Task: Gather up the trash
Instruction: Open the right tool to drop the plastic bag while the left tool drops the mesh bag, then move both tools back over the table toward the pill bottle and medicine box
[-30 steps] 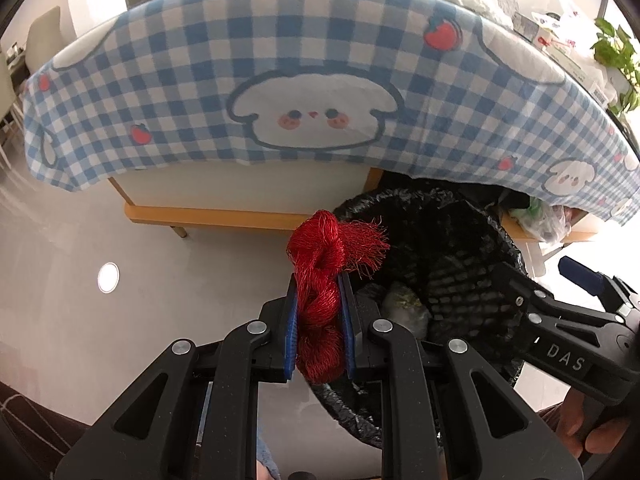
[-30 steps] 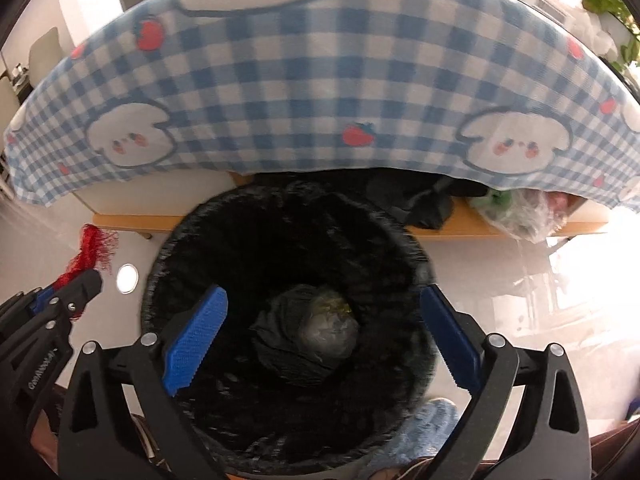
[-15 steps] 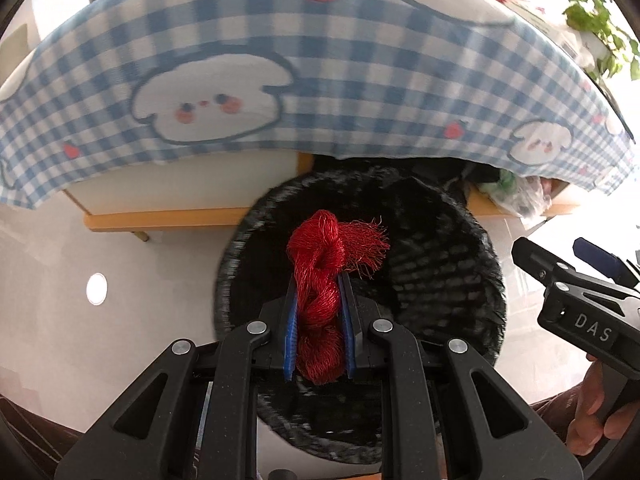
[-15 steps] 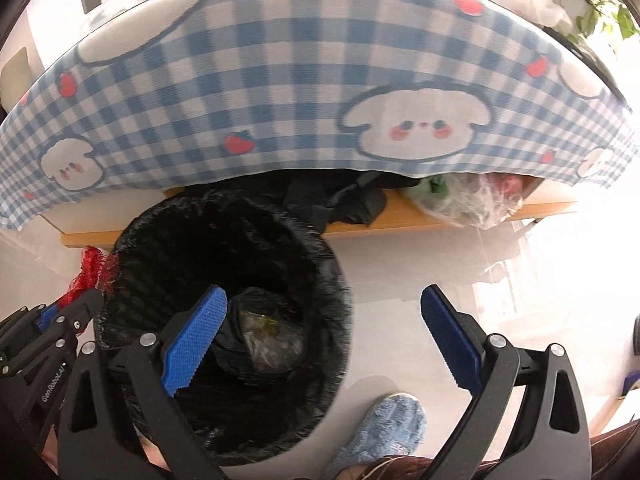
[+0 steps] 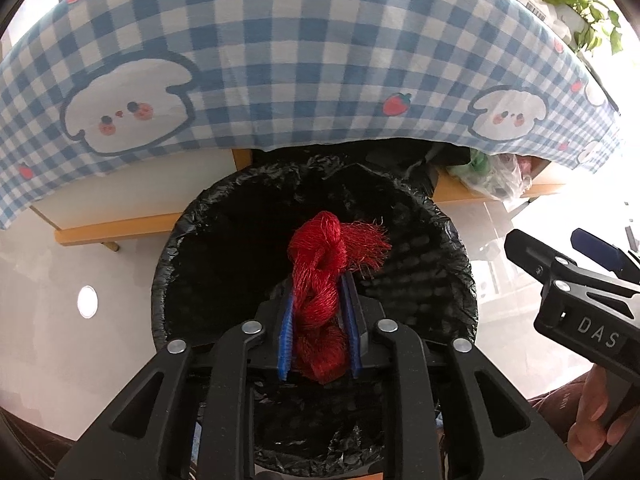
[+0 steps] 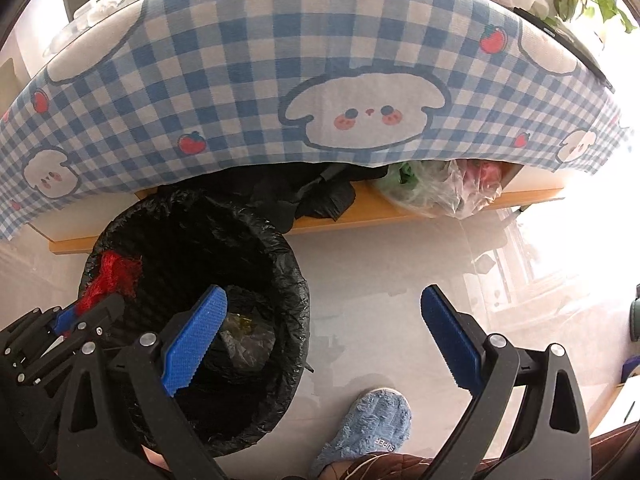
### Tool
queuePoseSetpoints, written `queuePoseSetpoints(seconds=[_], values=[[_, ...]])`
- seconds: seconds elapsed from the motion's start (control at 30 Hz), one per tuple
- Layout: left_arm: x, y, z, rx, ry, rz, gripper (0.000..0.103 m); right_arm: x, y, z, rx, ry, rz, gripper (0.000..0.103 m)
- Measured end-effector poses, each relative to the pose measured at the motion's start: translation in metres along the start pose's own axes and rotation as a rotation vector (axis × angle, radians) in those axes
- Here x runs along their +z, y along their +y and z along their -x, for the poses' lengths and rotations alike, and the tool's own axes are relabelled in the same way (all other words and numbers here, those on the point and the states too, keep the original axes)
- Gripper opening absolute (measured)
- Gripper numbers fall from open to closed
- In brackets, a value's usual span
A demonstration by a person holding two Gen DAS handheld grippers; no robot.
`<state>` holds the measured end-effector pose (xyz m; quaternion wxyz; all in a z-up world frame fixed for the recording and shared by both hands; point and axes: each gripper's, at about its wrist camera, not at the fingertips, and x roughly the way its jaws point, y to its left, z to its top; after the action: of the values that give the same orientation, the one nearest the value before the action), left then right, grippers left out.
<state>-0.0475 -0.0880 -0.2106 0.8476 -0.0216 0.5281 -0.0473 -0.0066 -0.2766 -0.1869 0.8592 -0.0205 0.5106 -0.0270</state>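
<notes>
We hold the red mesh wad (image 5: pixel 320 280) over the lined bin (image 5: pixel 172 264), left gripper (image 5: pixel 318 328) just loosening around it (drop pending); right gripper (image 6: pixel 324 340), at three o'clock, gapes empty.

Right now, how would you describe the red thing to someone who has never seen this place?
Find the table with the blue checked tablecloth; below its edge stands a bin lined with a black bag. Over the bin's mouth, between the left gripper jaws, hangs a twisted red mesh net, the only red trash there.

Both wrist cameras look steeply down, sharing the bin (image 5: pixel 460 248).
</notes>
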Motion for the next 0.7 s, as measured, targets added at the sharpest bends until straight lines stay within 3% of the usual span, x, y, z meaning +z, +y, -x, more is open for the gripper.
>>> queuePoseSetpoints(seconds=[0.1,0.27,0.53,0.7], values=[[0.000,0.002,0.000,0.010,0.001,0.000,0.029,0.000,-0.002,-0.007,-0.001,0.001,-0.005,0.094],[-0.001,0.008,0.002,0.029,-0.008,0.009,0.046,0.004,-0.005,-0.004,-0.008,-0.004,-0.030,0.094],[0.006,0.012,0.030,0.063,-0.077,-0.009,0.081,0.017,-0.009,0.021,-0.013,-0.032,-0.046,0.094],[0.013,0.010,0.053,0.074,-0.112,-0.016,0.089,0.026,-0.011,0.049,-0.023,-0.088,-0.031,0.094]])
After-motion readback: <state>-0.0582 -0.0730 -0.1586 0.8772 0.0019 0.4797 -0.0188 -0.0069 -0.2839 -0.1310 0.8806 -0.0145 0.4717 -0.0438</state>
